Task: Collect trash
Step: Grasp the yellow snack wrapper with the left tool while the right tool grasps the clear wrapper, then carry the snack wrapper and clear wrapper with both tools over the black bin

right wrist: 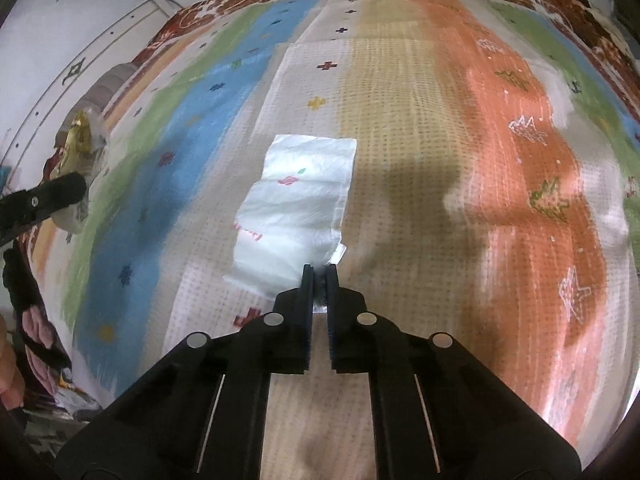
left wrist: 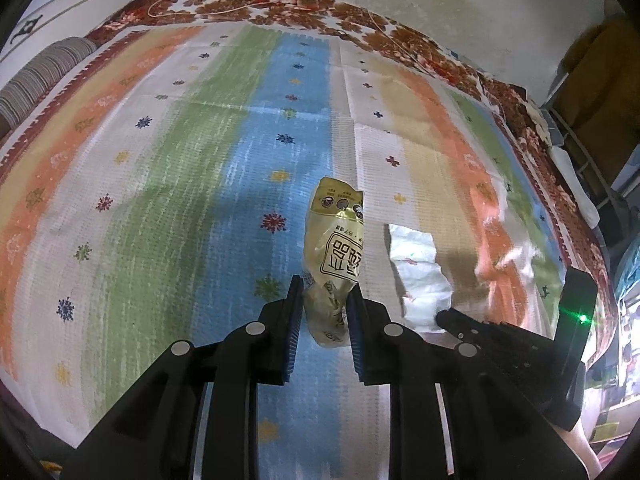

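Note:
My left gripper (left wrist: 325, 289) is shut on a crumpled yellow snack wrapper (left wrist: 336, 240) with black print and holds it above the striped bed cover (left wrist: 160, 184). The wrapper also shows in the right wrist view (right wrist: 78, 140), at the far left, with the left gripper's finger (right wrist: 60, 192) below it. My right gripper (right wrist: 319, 273) is shut on the near corner of a flat white plastic bag (right wrist: 296, 204) that lies on the cover. The bag also shows in the left wrist view (left wrist: 416, 268), to the right of the wrapper, with the right gripper (left wrist: 444, 318) at its near edge.
The bed is covered with a striped sheet (right wrist: 520, 160) over a floral brown blanket (left wrist: 280, 4). A striped pillow (left wrist: 40, 76) lies at the far left. A white wall (left wrist: 440, 8) runs behind the bed. A metal rack (left wrist: 580, 152) stands at the right.

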{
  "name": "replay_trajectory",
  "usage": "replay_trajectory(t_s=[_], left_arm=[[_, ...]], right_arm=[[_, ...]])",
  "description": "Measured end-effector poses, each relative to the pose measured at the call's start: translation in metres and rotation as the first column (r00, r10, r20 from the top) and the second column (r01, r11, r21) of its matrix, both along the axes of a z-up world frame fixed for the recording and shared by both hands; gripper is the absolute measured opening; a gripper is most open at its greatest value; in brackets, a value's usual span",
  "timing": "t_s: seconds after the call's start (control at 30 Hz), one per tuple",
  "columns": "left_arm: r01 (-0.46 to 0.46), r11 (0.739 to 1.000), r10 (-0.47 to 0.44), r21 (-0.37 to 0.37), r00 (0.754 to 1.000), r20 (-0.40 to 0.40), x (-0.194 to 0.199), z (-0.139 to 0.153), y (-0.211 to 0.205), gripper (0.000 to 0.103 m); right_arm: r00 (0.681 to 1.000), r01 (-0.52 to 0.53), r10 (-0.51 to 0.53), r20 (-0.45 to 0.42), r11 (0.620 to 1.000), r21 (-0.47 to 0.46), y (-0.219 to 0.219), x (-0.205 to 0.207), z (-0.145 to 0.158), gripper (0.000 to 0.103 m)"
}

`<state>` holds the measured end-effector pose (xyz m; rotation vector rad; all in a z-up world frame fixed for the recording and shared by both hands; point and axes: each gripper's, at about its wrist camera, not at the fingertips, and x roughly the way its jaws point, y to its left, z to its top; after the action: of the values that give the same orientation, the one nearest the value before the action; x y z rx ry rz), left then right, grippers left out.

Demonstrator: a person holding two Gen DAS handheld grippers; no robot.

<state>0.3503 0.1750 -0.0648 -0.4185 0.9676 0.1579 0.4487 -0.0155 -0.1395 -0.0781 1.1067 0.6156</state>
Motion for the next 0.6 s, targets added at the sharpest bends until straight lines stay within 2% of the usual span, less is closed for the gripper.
replay_trajectory(t_s=[0.23,0.4,0.6], left_arm=[[0.021,0.999,-0.020,-0.035,0.999,0.039,-0.018,0.027,-0.026,0.021],[0.074,0.997,-0.072,-0.037,0.996,0.052,-0.037,0.044,-0.052,0.021],[0.091,0.991,-0.084,-0.101,0.994,0.072,-0.071,0.059,-0.069,0.021]], right_arm=[[0.999,-0.028,0.028,0.042,1.000,0.001,-0.019,-0.032,0.036,0.003],[0.994,-0.055,0.049,0.101,0.997,0.053,-0.039,-0.064,0.081,0.003],[0.973,-0.112,0.105,0.206,0.993,0.024,-0.048,-0.112,0.117,0.003]])
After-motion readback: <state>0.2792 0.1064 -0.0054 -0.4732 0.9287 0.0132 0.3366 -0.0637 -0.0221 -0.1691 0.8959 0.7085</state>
